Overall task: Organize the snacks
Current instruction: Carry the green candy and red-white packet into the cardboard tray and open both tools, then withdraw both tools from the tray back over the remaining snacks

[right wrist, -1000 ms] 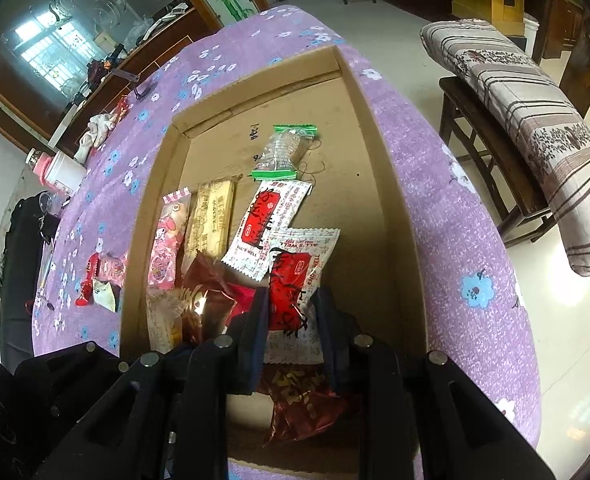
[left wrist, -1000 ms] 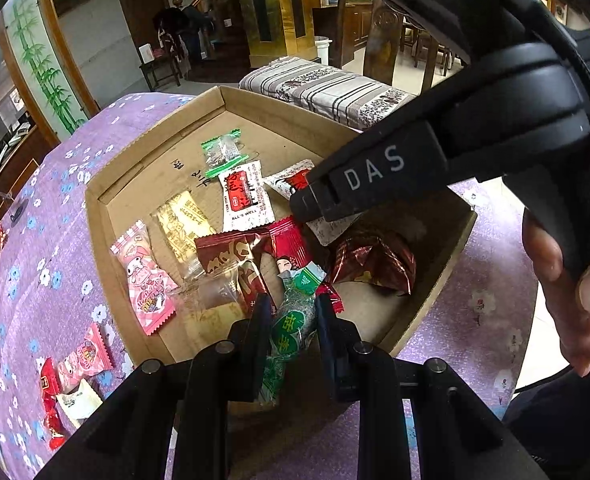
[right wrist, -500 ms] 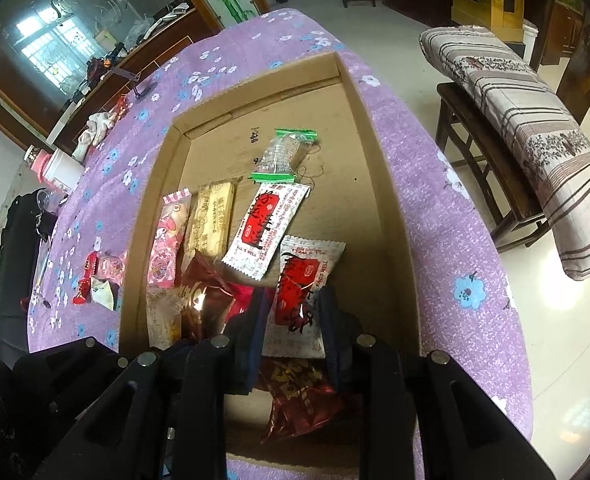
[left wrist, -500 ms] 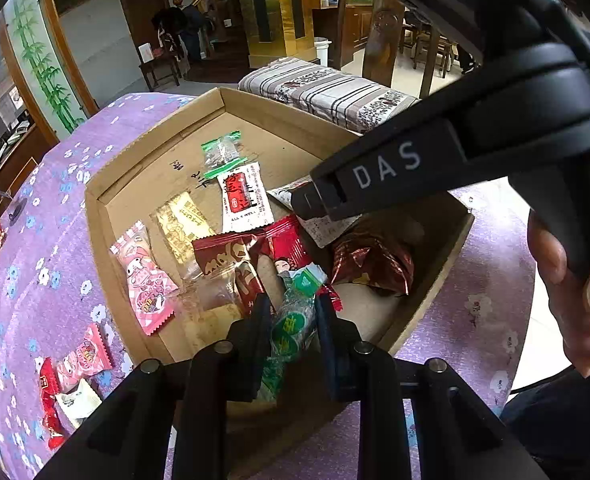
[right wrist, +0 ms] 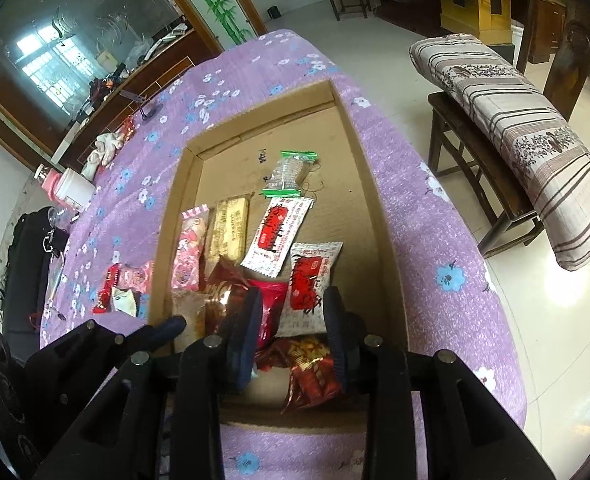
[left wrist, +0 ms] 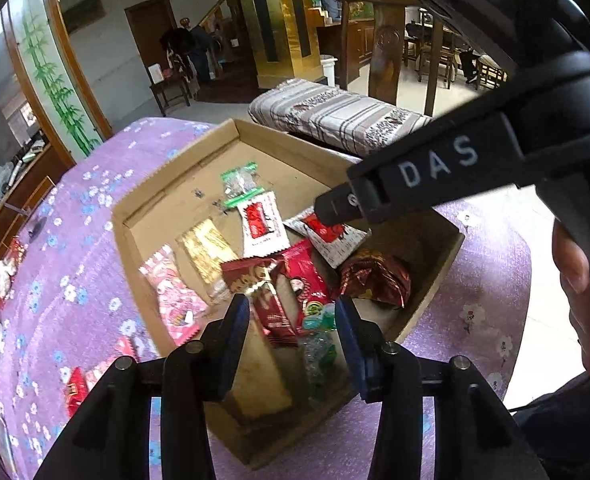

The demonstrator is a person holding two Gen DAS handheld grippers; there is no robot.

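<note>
Currently both tools hang over the near end of the cardboard box (right wrist: 379, 216), which sits on the worktop (right wrist: 447, 248) under a purple flowered cloth. The box serves as the collection tray: its low walls stop the packets sliding off.

Left hand-held gripper (left wrist: 293, 322): jaws have just been opening and now stand partly apart. A green-and-clear candy packet (left wrist: 319, 344) lies between them at the lower centre of the left wrist view, close to the right jaw; the pads do not appear to press on it (judged a release into the box).

Right hand-held gripper (right wrist: 293, 312): jaws have also just been opening and stand slightly apart, gripping nothing. A white-and-red packet (right wrist: 311, 280) lies flat on the box floor just beyond the tips, apparently set down there.

Snack locations:
- Inside the box: pink packet (right wrist: 191, 256), gold packet (right wrist: 231, 228) and a second white-and-red packet (right wrist: 279, 236) side by side in a rough row; a green-edged clear packet (right wrist: 291, 172) farther back; a dark red foil packet (right wrist: 311, 372) nearest the cameras.
- Outside the box: a few loose packets (right wrist: 125, 288) on the cloth at centre left of the right wrist view. These likely remain to be collected.
</note>
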